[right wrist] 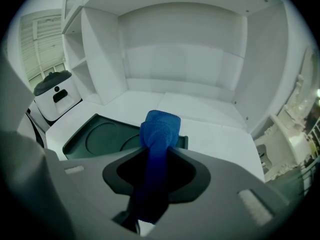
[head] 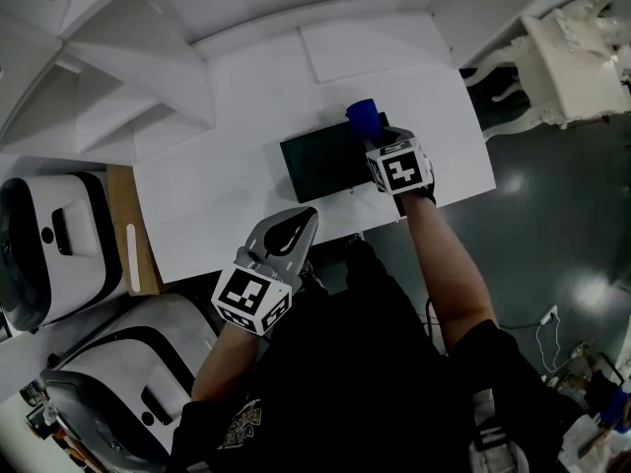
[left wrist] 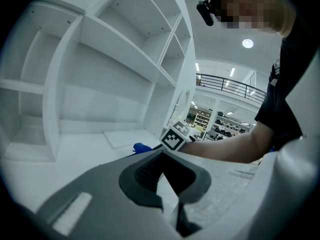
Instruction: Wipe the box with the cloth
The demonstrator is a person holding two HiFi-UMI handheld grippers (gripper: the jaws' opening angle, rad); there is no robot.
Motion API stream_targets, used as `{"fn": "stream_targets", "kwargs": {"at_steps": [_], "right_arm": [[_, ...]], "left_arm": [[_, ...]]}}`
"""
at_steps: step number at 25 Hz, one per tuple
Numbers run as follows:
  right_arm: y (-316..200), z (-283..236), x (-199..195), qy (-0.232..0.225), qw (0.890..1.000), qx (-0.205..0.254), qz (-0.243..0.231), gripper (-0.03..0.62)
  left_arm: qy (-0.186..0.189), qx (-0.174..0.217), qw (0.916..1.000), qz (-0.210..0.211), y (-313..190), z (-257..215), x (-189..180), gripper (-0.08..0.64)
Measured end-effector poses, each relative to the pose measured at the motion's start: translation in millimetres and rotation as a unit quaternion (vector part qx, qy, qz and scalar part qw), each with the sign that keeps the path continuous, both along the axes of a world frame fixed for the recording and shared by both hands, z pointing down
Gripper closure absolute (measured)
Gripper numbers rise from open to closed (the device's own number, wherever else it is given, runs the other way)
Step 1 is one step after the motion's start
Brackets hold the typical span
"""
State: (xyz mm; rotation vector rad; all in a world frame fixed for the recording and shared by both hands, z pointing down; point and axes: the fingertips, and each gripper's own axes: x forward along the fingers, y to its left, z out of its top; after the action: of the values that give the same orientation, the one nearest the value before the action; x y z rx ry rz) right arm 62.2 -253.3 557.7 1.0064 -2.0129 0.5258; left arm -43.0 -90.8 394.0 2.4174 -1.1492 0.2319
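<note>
The right gripper (right wrist: 157, 154) is clamped on a blue cloth (right wrist: 160, 129). The jaws pinch the rolled fabric along its length, so that a thick wad sticks out past the tips as a wiping pad. Just below that wad and running off to the gripper's left lies the box (right wrist: 100, 139), a dark, shallow piece with round recesses in its upper face, flat on the white table (right wrist: 220, 134). From the head view the cloth (head: 362, 116) sits over the box's (head: 315, 166) far right corner, directly ahead of the right gripper (head: 373, 134). Whether the fabric is pressing on the surface or only hovering cannot be told.

The left gripper (head: 291, 230) hangs back at the near edge of the table (head: 227, 146), well apart from the box. Its own view shows the left gripper (left wrist: 167, 176) with its jaws drawn together on nothing — apparently parked out of the wiping arm's path, not bracing the box.

The start at a corner suggests a pass toward the gripper's left across the recessed top. With no second hold on it, the light box may slide under the stroke.
</note>
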Motion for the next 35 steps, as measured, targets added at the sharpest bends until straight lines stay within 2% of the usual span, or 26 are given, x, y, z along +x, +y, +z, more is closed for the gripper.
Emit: {"fn": "stream_targets", "kwargs": {"at_steps": [6,15,24,35], "right_arm": [[0.0,-2.1,7.6,0.025,1.000,0.010,-0.005,0.457],[1.4,-6.2,13.6,0.037,0.999,0.014,-0.008,0.459],[2.9,-16.4,23.6,0.021,0.999,0.026,0.002,0.459],[13.0,-42.5,57.8,-0.007,0.998,0.057,0.034,0.459]], "left_arm": [[0.001,0.002,1.0000,0.001,0.1,-0.2,5.6,0.558],[0.002,0.005,1.0000,0.004,-0.2,-1.9,10.2,0.558],[0.000,0.008,0.9999,0.008,1.6,-5.1,13.3,0.558],[-0.001,0.015,0.9996,0.023,2.5,-10.3,23.1,0.558]]}}
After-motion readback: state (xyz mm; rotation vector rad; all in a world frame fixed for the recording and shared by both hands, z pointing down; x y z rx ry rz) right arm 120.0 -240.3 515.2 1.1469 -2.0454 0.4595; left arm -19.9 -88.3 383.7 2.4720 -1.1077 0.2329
